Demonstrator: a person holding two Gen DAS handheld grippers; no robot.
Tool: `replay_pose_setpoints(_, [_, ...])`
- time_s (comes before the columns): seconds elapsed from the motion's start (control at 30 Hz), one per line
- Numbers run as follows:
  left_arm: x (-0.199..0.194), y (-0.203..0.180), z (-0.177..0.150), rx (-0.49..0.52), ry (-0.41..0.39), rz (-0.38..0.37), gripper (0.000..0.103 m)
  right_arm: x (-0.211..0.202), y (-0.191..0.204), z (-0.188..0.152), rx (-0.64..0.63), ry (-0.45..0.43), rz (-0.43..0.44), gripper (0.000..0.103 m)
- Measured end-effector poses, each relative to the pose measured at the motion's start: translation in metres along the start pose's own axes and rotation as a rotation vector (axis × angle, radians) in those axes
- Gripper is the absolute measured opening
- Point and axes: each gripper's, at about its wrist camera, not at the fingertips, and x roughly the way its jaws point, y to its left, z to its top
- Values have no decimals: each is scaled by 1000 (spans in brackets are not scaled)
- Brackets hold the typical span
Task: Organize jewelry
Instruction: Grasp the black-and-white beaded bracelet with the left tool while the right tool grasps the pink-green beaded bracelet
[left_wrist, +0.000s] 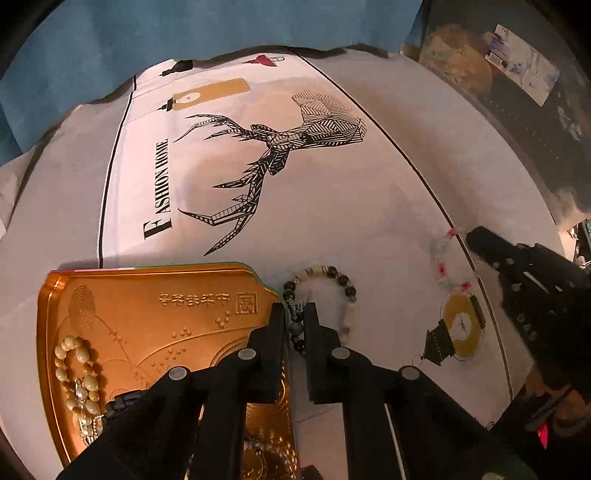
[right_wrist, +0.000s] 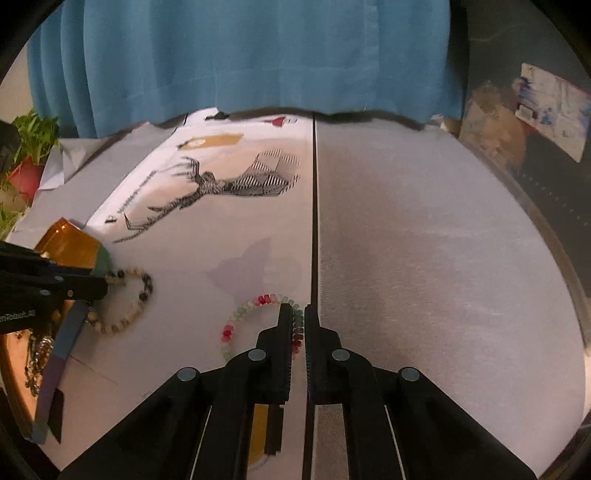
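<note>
My left gripper (left_wrist: 294, 314) is shut on the dark-and-cream bead bracelet (left_wrist: 341, 282), pinching its dark tassel side just right of the gold tin tray (left_wrist: 155, 314). The tray holds a cream bead bracelet (left_wrist: 79, 369) and other jewelry. In the right wrist view my right gripper (right_wrist: 299, 314) is shut on the pink, white and green bead bracelet (right_wrist: 240, 321), which lies on the cloth. That bracelet also shows in the left wrist view (left_wrist: 448, 258), with the right gripper (left_wrist: 476, 236) beside it. The left gripper (right_wrist: 99, 288) and its bracelet (right_wrist: 133, 295) show at the left of the right wrist view.
A white tablecloth (left_wrist: 332, 206) with a black deer print (left_wrist: 280, 147) covers the table. A blue curtain (right_wrist: 258, 55) hangs behind. A potted plant (right_wrist: 26, 155) stands at the far left. Dark cluttered shelving (right_wrist: 535, 147) is at the right.
</note>
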Motion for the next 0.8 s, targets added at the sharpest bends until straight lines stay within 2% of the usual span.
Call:
replay_pose_setpoints(0.1, [-7, -6, -2, 42, -25, 21, 0, -11, -4, 0, 5, -2, -21, 6])
replay_pose_setpoints(0.2, [-6, -16, 1, 120, -20, 91, 1, -13, -11, -2, 20, 17, -35, 7])
replay_pose_setpoints(0.27, [-9, -19, 3, 135, -37, 87, 2, -13, -17, -5, 32, 31, -30, 7])
replay_pose_setpoints(0.37, [-8, -25, 12, 150, -42, 47, 18, -13, -20, -9, 31, 37, -25, 7])
replay_pose_setpoints(0.43, [3, -29, 19, 172, -12, 36, 45, -11, -22, -9, 35, 40, -20, 7])
replay_pose_setpoints(0.53, [24, -28, 24, 194, 31, 70, 49, -8, -26, -10, 45, 48, -8, 7])
replay_pose_setpoints(0.67, [24, -22, 21, 207, 17, 79, 50, -4, -31, -13, 44, 56, -12, 7])
replay_pose_setpoints(0.77, [24, -13, 11, 238, 10, 135, 49, -1, -35, -14, 46, 57, -23, 7])
replay_pose_setpoints(0.8, [23, -6, 8, 227, 7, 143, 54, 0, -36, -14, 51, 58, -26, 7])
